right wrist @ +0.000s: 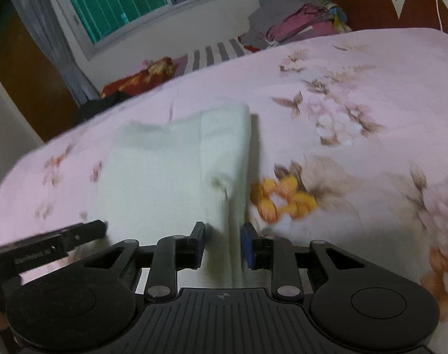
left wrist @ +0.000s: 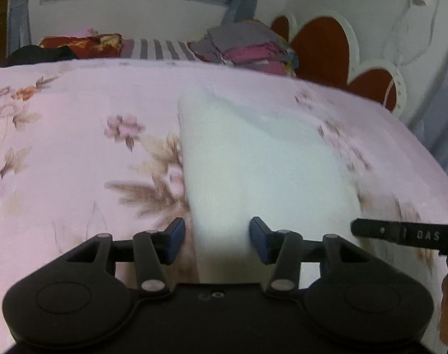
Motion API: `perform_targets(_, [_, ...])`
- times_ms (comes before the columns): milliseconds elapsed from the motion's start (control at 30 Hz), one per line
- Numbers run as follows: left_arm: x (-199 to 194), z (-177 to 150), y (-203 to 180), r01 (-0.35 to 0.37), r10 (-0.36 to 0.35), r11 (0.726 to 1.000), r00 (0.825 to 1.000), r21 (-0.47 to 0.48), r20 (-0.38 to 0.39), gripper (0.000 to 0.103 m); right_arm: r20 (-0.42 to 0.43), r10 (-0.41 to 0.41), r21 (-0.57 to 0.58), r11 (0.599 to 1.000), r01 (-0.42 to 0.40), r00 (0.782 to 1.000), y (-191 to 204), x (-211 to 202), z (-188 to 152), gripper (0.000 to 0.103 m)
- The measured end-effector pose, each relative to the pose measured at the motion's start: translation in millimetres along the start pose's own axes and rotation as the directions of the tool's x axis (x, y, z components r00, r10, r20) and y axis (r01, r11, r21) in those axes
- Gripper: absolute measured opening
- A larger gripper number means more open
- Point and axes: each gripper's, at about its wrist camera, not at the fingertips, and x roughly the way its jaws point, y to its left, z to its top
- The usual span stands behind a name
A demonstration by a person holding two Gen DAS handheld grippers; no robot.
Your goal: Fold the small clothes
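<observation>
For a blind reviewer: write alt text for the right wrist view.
The right gripper straddles the near edge of a folded white garment lying on a pink floral bedspread, its jaws slightly apart. The left gripper pokes in at lower left; a clothes pile sits beyond.

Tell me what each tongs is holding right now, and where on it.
Neither clearly grips. The white garment runs between the open left tongs, pads clear of it. Its near right edge lies between the right tongs; pad contact cannot be told.
</observation>
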Motion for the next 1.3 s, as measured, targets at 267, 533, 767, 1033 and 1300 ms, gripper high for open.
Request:
perform_targets(267, [-10.8,-31.0,-6.9,0.016,-0.016,1.000,0.999,-0.003,-0.030,0.048,-0.031,-0.112,-0.090,0.990,0.109,0.993,4.5,-5.3,-34.8,0.027])
perform_targets(533, [-16.4,-34.7,-11.9,0.009,-0.008,1.000,0.999,0.017,-0.044,0.048,-0.036,-0.147,-0.086,0.986,0.143,0.989,13.7,-14.4,-49.7,0.027])
perform_targets(767, [-24.2,-25.7,-14.5,-0.008,0.010,0.999,0.998,0.034,-0.061,0.048,-0.023,-0.198,-0.069,0.978,0.196,0.980,14.9,-17.4,-54.9,0.027])
perform_targets(1033, [-38.5,-3.6,-9.7,-0.016,0.017,0.999,1.000,0.050,-0.016,0.048,0.003,-0.214,-0.043,0.976,0.214,0.977,25.7,-31.2,-46.7,0.027])
perform_targets(1300, [-35.7,23.3,-14.4,-0.005,0.003,0.998,1.000,0.068,0.028,0.048,0.120,-0.207,-0.057,0.975,0.215,0.971,45.3,-55.2,-22.3,0.027])
